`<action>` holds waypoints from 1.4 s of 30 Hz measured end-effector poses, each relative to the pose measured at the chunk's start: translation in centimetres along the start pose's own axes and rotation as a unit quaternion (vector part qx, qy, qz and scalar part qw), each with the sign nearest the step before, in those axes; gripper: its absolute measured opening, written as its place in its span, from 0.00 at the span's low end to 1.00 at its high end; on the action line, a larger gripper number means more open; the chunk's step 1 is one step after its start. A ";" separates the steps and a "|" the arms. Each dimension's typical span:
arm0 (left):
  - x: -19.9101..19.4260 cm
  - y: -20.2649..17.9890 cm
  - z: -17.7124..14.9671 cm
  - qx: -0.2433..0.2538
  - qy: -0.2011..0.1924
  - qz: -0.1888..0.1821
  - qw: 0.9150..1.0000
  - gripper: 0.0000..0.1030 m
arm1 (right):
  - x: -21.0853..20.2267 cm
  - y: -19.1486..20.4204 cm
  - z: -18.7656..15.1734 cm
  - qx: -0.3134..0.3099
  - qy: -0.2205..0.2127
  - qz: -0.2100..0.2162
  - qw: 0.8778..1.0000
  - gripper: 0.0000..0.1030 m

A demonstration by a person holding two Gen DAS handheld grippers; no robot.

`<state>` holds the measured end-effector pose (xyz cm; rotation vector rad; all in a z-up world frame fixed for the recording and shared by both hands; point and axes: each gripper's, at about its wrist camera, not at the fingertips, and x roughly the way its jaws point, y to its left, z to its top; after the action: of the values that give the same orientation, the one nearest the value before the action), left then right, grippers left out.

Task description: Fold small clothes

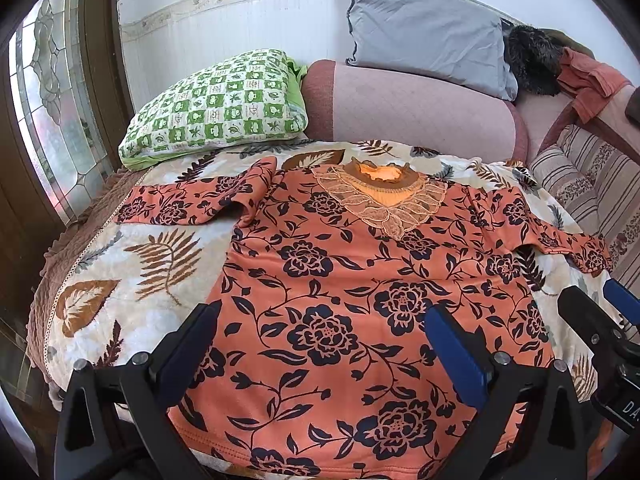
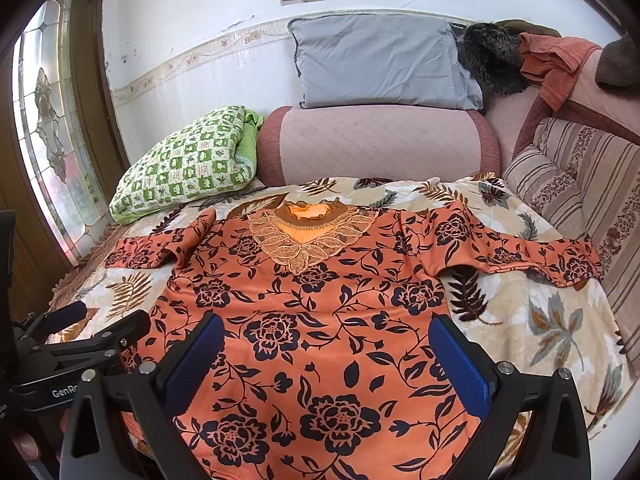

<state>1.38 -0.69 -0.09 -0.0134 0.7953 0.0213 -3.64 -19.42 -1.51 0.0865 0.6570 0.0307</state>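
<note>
An orange long-sleeved top [image 1: 344, 280] with black flowers and a lace collar lies flat, front up, on a leaf-print blanket [image 1: 132, 264]; it also shows in the right wrist view [image 2: 320, 304]. Both sleeves are spread sideways, the left sleeve [image 1: 188, 200] partly bunched at the shoulder. My left gripper [image 1: 324, 320] is open and empty above the hem. My right gripper [image 2: 326, 332] is open and empty above the lower body of the top. The right gripper shows at the right edge of the left wrist view [image 1: 596, 312]; the left one shows at the left of the right wrist view [image 2: 96, 320].
A green checked pillow [image 1: 216, 108] lies at the back left. A pink bolster [image 1: 420, 108] and a grey pillow [image 1: 424, 36] sit behind the top. Striped cushions [image 2: 580, 184] line the right. A glazed door [image 1: 48, 100] stands at the left.
</note>
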 end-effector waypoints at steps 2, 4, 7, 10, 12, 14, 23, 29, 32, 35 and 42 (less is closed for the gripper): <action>0.1 0.0 0.1 0.000 0.001 0.000 1.000 1.00 | 0.1 0.0 0.0 0.000 0.000 0.001 1.000 1.00; 0.2 0.0 0.1 0.000 0.001 0.000 1.000 1.00 | 0.1 0.0 0.0 0.001 0.000 0.001 1.000 1.00; 0.7 -0.1 0.3 0.002 0.005 -0.002 1.000 1.00 | 0.6 -0.7 0.1 0.010 0.004 0.007 1.000 1.00; 2.2 0.3 -0.1 -0.007 0.025 -0.015 1.000 1.00 | 1.4 -3.2 0.3 0.042 0.010 0.022 0.999 1.00; 4.0 0.8 -0.7 -0.015 0.051 -0.019 0.998 1.00 | 2.4 -6.9 0.6 0.091 0.020 0.028 0.995 1.00; 6.2 1.1 -1.5 -0.016 0.079 -0.009 0.997 1.00 | 3.8 -12.0 0.7 0.153 0.025 0.023 0.988 1.00; 11.3 1.5 -3.4 -0.001 0.138 0.015 0.990 1.00 | 11.0 -38.9 -1.8 0.467 0.006 -0.003 0.884 0.98; 12.6 1.8 -3.3 -0.003 0.144 0.014 0.989 1.00 | 14.2 -47.3 -2.7 0.563 -0.017 -0.036 0.825 0.77; 12.8 2.0 -3.1 -0.001 0.141 0.011 0.990 1.00 | 14.4 -48.7 -2.4 0.584 -0.037 -0.045 0.810 0.68; 13.1 2.4 -3.0 -0.005 0.143 0.009 0.990 1.00 | 15.1 -49.5 -1.5 0.572 -0.006 -0.088 0.816 0.30; 12.3 4.8 -2.8 -0.024 0.122 0.004 0.992 1.00 | 12.2 -42.5 5.9 0.401 -0.014 -0.137 0.905 0.05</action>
<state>7.88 4.26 -10.89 -0.0596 1.0403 0.0472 9.70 -61.45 -8.14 0.7888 0.6123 -0.5192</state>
